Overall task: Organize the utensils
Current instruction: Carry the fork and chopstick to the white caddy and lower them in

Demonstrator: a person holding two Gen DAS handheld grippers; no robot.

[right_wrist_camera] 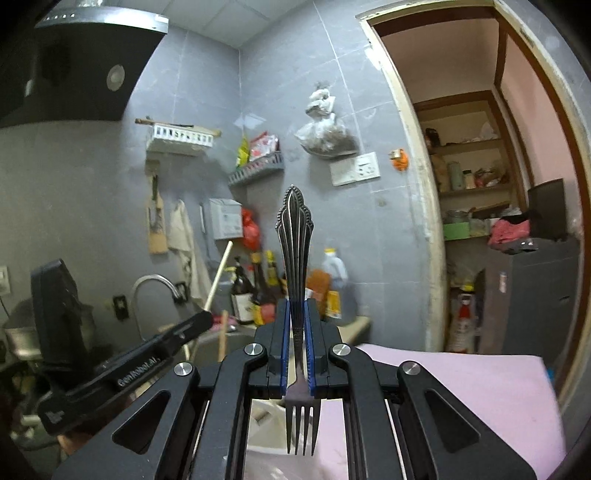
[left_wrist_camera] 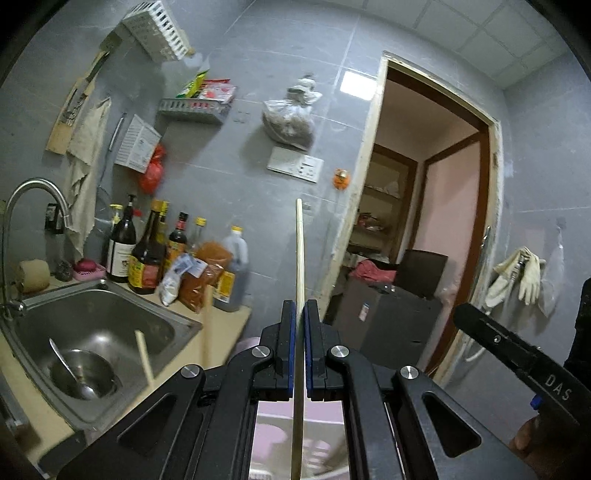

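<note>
My left gripper [left_wrist_camera: 300, 306] is shut on a pale wooden chopstick [left_wrist_camera: 300, 251] that stands upright between its blue pads, in front of the grey tiled wall. My right gripper [right_wrist_camera: 295, 306] is shut on a patterned metal fork [right_wrist_camera: 294, 236], handle up and tines hanging below the jaws. In the right wrist view the left gripper [right_wrist_camera: 192, 325] shows at the left with its chopstick [right_wrist_camera: 219, 277]. The right gripper's body [left_wrist_camera: 517, 350] enters the left wrist view from the right. Another chopstick [left_wrist_camera: 144, 358] leans in the sink.
A steel sink [left_wrist_camera: 110, 306] at lower left holds a metal bowl [left_wrist_camera: 92, 365] with a spoon [left_wrist_camera: 70, 369]. Sauce bottles [left_wrist_camera: 147, 251] crowd the counter behind it. A white slotted rack [left_wrist_camera: 159, 29] hangs high on the wall. A pink surface [right_wrist_camera: 461, 387] lies below. An open doorway [left_wrist_camera: 424, 203] is at the right.
</note>
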